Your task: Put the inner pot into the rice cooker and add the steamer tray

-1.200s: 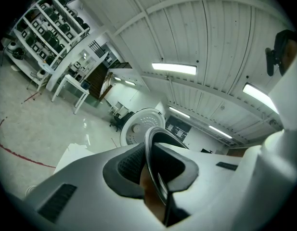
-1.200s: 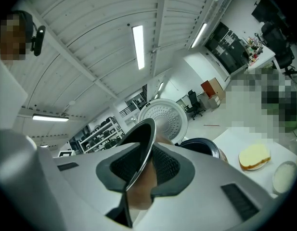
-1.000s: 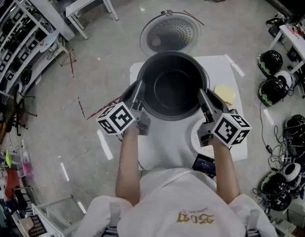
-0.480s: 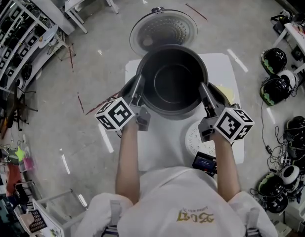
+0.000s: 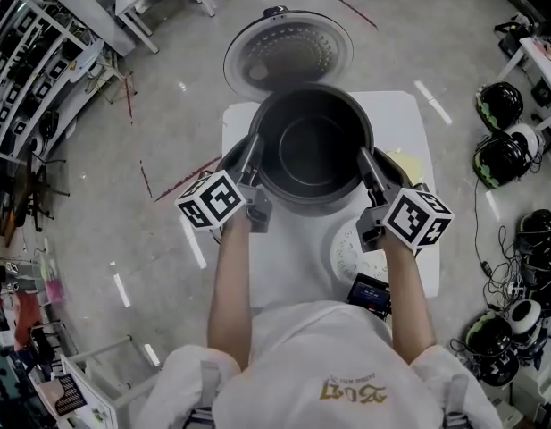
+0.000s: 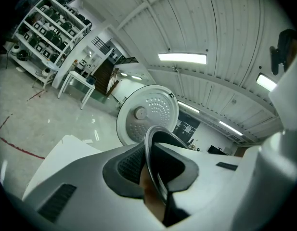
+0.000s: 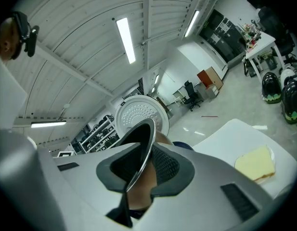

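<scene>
Clamping the inner pot (image 5: 313,150) by opposite rim edges, your left gripper (image 5: 249,157) and right gripper (image 5: 368,163) hold it centred over the rice cooker (image 5: 396,172).

The inner pot (image 5: 313,150) fills the centre of the frame and covers the rice cooker (image 5: 229,166) opening from above. At the top of the frame the raised lid (image 5: 288,56) bars any reach from behind. The worktop (image 5: 420,119) lies bare at upper right. A yellow pad (image 5: 407,166) and the steamer tray (image 5: 345,259) crowd its right and lower right.
</scene>
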A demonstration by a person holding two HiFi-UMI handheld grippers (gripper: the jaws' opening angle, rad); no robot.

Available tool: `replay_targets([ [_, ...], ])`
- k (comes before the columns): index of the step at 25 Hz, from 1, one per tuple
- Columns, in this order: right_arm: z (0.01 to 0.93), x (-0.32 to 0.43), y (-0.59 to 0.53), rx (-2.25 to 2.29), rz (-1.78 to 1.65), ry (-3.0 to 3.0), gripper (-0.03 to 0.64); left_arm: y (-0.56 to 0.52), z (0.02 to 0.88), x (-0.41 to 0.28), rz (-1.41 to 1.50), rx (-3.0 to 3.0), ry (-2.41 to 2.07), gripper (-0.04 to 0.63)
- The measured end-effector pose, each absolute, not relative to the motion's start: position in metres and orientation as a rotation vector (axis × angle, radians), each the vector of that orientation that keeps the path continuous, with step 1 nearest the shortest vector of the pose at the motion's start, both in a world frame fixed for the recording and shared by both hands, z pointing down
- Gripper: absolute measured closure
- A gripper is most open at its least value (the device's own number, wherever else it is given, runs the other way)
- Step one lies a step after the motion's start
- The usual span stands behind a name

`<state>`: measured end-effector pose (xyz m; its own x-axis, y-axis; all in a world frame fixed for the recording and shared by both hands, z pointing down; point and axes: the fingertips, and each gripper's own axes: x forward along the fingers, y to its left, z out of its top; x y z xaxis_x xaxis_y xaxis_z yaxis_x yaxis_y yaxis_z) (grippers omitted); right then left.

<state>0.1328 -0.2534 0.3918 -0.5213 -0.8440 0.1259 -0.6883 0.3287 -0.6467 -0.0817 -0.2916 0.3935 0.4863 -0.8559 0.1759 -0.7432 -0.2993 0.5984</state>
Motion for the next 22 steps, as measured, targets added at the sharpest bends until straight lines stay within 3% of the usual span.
replay_targets([
  [14,0.442,0.137,-0.28,-1.402,-1.117,2.384,0.531,-0.312,0.441,-0.076,-0.08,2.049,-1.354,0.518],
  [22,0.467,0.132,-0.29,-1.439,-1.153,2.466,0.524,-0.318,0.468,-0.076,0.157,2.077,-1.417,0.495],
])
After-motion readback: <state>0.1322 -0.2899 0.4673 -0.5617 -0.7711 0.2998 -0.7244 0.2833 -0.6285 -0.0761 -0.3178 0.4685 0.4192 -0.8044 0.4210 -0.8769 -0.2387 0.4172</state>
